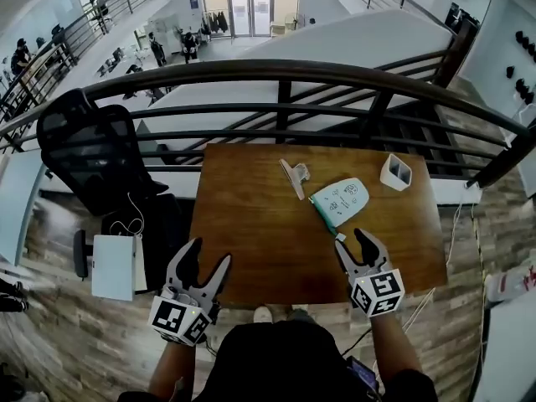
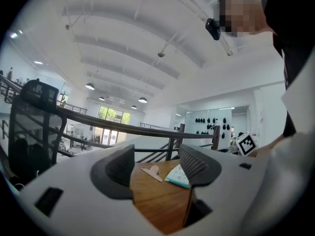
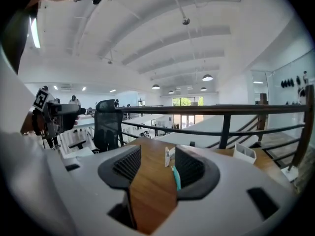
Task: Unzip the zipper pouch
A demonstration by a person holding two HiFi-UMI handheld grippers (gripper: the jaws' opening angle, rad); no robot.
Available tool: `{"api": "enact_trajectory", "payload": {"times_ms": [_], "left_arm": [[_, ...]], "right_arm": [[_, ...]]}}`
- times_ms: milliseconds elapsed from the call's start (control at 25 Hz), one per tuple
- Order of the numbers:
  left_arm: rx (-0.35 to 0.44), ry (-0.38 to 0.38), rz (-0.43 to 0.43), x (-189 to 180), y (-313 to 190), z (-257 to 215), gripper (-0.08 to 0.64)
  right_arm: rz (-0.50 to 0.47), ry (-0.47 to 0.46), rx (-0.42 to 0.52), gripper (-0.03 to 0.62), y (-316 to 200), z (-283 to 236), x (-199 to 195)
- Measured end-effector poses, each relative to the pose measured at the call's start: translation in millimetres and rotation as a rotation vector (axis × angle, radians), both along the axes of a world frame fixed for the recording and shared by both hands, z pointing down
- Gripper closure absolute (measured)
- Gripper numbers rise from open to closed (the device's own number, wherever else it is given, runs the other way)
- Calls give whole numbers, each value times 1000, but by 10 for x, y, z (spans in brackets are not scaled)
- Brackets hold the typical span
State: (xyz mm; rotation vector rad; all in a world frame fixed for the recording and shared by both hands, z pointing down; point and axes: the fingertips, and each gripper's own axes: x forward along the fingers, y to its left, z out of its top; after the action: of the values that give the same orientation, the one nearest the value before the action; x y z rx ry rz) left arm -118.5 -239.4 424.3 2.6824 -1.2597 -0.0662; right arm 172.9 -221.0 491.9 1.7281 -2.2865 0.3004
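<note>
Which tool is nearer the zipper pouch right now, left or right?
Right. The right tool hovers just short of the teal near end of the zipper pouch, jaws apart, empty. The left tool is by the near-left corner of the table, well away from it.

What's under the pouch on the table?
Only the wooden table shows around the pouch, which lies flat on it. Whatever is directly beneath is covered by the pouch itself; its contents are hidden too.

A: Mezzanine. Dark railing (image 1: 276, 72) behind wooden table (image 1: 251, 224), plank floor (image 1: 59, 342). Open hall beyond.
B: Seating?
A: Black mesh chair (image 1: 84, 149), left of table. Glass doors (image 1: 249, 8) at far end, white ceiling (image 3: 162, 28), round lamps (image 3: 207, 77) lit.
</note>
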Motion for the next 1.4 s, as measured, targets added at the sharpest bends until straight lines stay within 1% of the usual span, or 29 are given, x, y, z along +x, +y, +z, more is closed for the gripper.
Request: {"api": "enact_trajectory", "payload": {"times_ms": [120, 240, 360, 520, 680, 880, 960, 1040, 1120, 1160, 1240, 1280, 1320, 1400], "left_arm": [[0, -4, -23, 18, -141, 40, 281], [-5, -8, -35, 116, -279, 62, 281], [-3, -8, -43, 238, -393, 36, 281], [22, 3, -61, 385, -461, -50, 281], [-15, -29, -92, 432, -498, 10, 281], [-58, -33, -145, 378, -491, 112, 281], [-72, -37, -176, 324, -469, 145, 281], [-85, -39, -202, 281, -461, 175, 281], [-104, -41, -223, 248, -448, 224, 281], [-115, -42, -232, 230, -434, 256, 281], [-137, -44, -251, 190, -402, 316, 281], [-144, -44, -258, 174, -391, 337, 281], [-148, -44, -262, 165, -384, 356, 281], [-151, -42, -264, 166, -379, 389, 281]], "right_arm": [[-20, 49, -47, 376, -212, 185, 34], [-49, 103, -89, 376, -415, 349, 99], [-88, 128, -143, 376, -623, 542, 148], [-145, 174, -224, 377, -888, 864, 194], [-191, 237, -327, 380, -1114, 1251, 223], [-250, 314, -468, 387, -1269, 1749, 267], [-270, 342, -489, 439, -1325, 1869, 249], [-291, 371, -520, 437, -1372, 2016, 245], [-293, 396, -570, 410, -1380, 2170, 276], [-291, 406, -601, 407, -1360, 2224, 288], [-289, 409, -650, 388, -1319, 2295, 274], [-287, 395, -664, 395, -1317, 2321, 259], [-282, 369, -678, 404, -1319, 2340, 247], [-262, 288, -710, 435, -1320, 2341, 246]]}}
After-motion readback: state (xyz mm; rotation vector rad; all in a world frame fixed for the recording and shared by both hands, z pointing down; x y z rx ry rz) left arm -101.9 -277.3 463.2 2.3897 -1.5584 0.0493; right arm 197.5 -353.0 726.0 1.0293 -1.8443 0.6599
